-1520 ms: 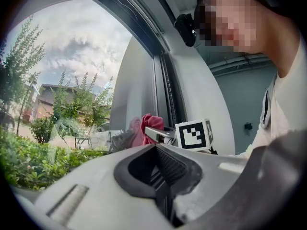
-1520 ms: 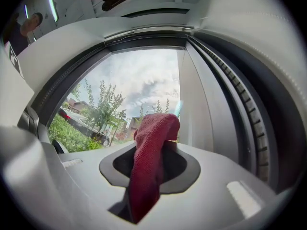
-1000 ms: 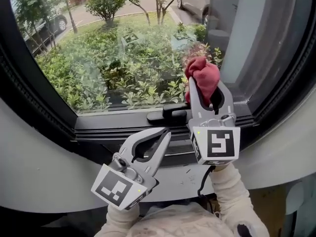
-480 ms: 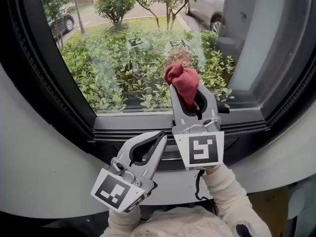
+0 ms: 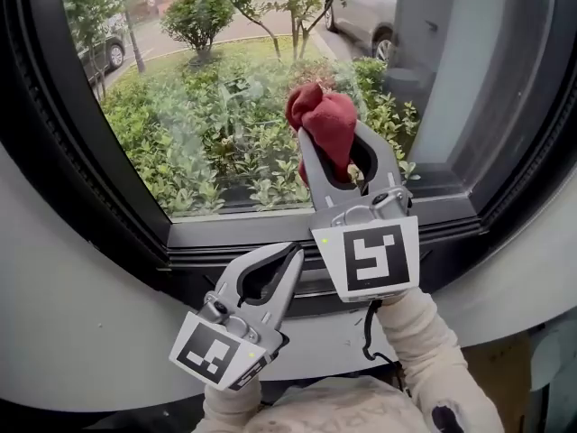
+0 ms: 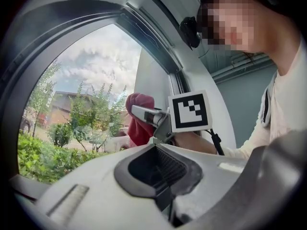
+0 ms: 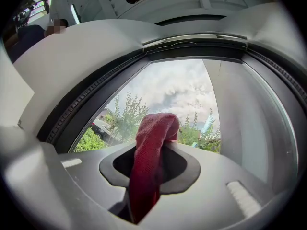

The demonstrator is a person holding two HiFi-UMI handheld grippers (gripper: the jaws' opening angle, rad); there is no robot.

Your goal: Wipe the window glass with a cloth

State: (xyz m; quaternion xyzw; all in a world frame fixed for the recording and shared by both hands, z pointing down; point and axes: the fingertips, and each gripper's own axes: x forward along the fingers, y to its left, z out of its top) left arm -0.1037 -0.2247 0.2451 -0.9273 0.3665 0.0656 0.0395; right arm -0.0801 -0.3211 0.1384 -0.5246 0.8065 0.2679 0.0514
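Note:
My right gripper (image 5: 332,144) is shut on a bunched red cloth (image 5: 323,120) and holds it up against the lower middle of the window glass (image 5: 216,106). In the right gripper view the cloth (image 7: 151,152) hangs out between the jaws, with the glass (image 7: 182,95) just beyond. My left gripper (image 5: 290,253) stays low in front of the black sill frame (image 5: 234,233), shut and empty, to the left of and below the right one. The left gripper view looks past its closed jaws at the cloth (image 6: 139,121) and the right gripper's marker cube (image 6: 190,111).
A thick black frame (image 5: 72,133) rings the rounded window, set in a white curved wall (image 5: 81,332). Outside are shrubs (image 5: 180,152), trees and parked cars (image 5: 365,16). A grey pillar (image 5: 460,70) fills the glass's right side.
The right gripper has carried the cloth leftward and a little upward across the glass. The left gripper has hardly moved.

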